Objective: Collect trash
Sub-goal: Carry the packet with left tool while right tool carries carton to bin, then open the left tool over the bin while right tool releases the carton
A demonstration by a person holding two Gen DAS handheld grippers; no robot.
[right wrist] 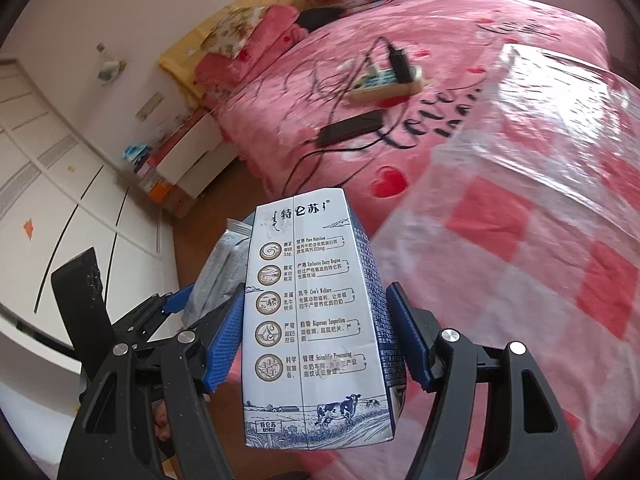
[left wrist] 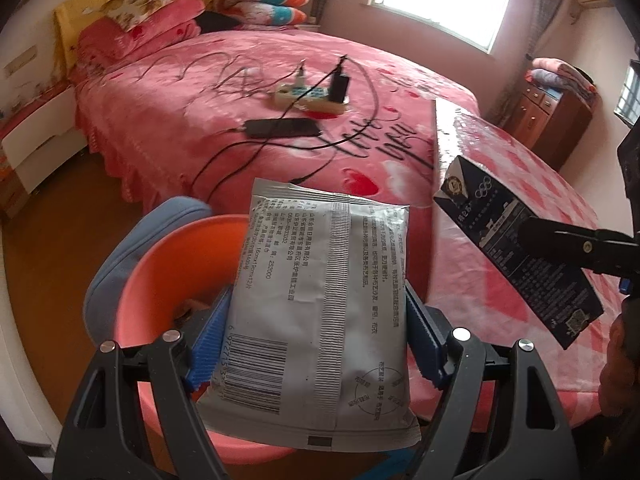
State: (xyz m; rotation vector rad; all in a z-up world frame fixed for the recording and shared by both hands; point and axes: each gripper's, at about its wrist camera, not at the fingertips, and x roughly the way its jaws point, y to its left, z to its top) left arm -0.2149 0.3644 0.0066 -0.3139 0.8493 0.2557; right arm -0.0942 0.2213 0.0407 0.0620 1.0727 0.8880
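the left gripper [left wrist: 308,344] is clamped on a grey foil packet [left wrist: 320,312], its blue pads [left wrist: 210,344] pressing the packet's 2 long edges; the packet hangs right over an orange-pink bin [left wrist: 160,280], which looks like where the trash is meant to go; some scraps seem to lie in the bottom already, though they are too dim to name. the right gripper [right wrist: 316,344] is clamped across a blue and white milk carton [right wrist: 316,320], held lengthwise between the pads; in the left wrist view the carton sits off to the right of the bin, above the edge of a table under a red-checked plastic cover [left wrist: 540,184].

the step in hand reads as dropping both pieces in; the packet is wide and limp, so it would do best released once its lower end is well inside the rim, not over the edge; the carton needs bringing across over the bin mouth first, and the 2 grippers will crowd each other there, so 1 release at a time seems safer.

around: a blue-grey cushioned seat [left wrist: 132,248] just behind the bin; a bed in a pink blanket [left wrist: 200,92] carrying a power strip [left wrist: 312,94], a black phone or power bank [left wrist: 284,127] and trailing cables [left wrist: 240,152]; none of these lies in the drop path, though the table edge stands close on the right.
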